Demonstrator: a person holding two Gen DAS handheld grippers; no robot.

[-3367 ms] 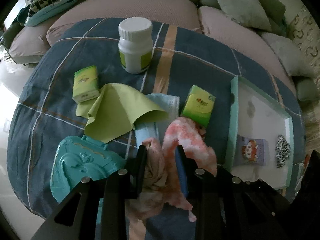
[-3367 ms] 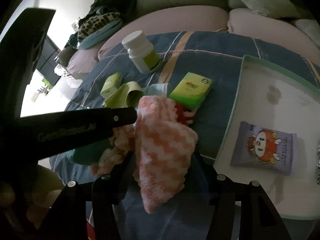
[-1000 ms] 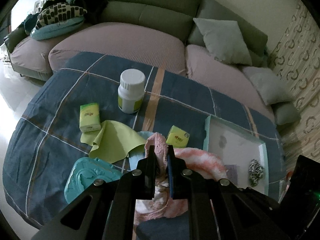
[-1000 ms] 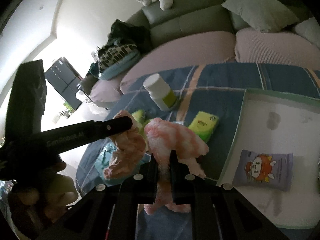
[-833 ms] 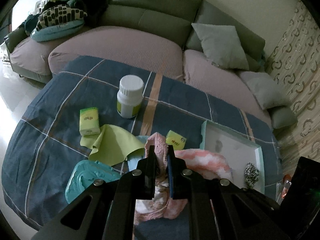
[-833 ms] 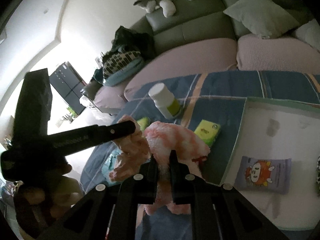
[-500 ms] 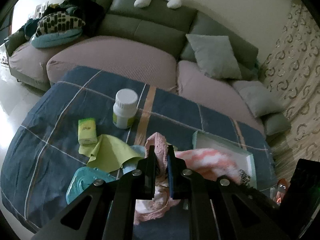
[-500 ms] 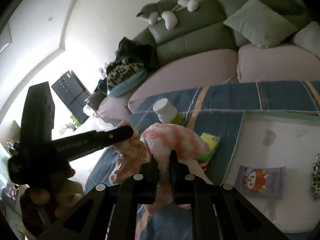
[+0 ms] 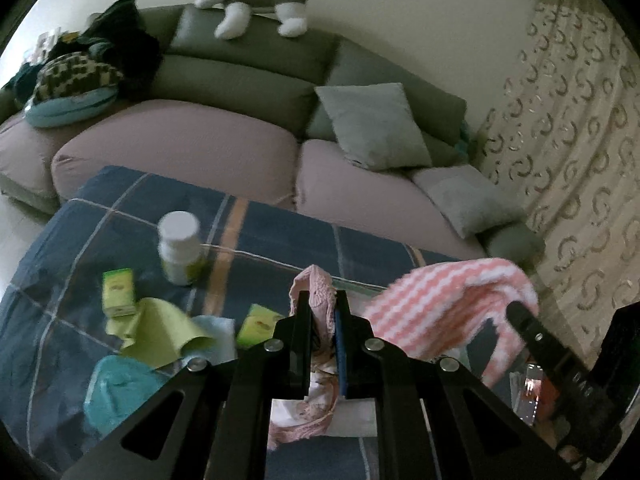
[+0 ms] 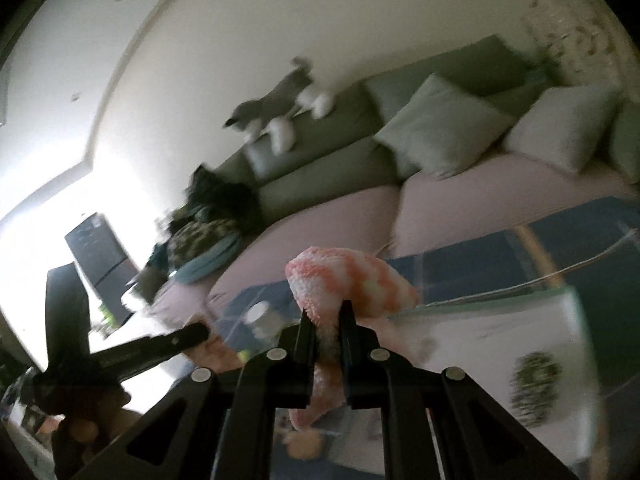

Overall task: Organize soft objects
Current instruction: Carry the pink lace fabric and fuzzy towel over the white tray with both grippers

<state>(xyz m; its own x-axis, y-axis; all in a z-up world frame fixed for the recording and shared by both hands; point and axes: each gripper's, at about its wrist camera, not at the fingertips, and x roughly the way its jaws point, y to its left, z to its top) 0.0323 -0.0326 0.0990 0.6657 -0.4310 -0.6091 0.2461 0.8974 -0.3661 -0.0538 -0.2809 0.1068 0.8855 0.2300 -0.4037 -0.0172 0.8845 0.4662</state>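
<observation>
Pink lace cloth (image 9: 316, 300) is clamped in the left tool (image 9: 323, 320), striped towel (image 10: 352, 280) in the right tool (image 10: 328, 320); dangling ends may be snagged lower-frame.

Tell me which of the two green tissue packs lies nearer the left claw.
The pack beside the light blue cloth, just left of the left claw; the other lies farther left.

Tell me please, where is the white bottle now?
In the left wrist view the white bottle stands upright on the blue plaid cloth, left of centre, just behind and right of a green packet.
</observation>
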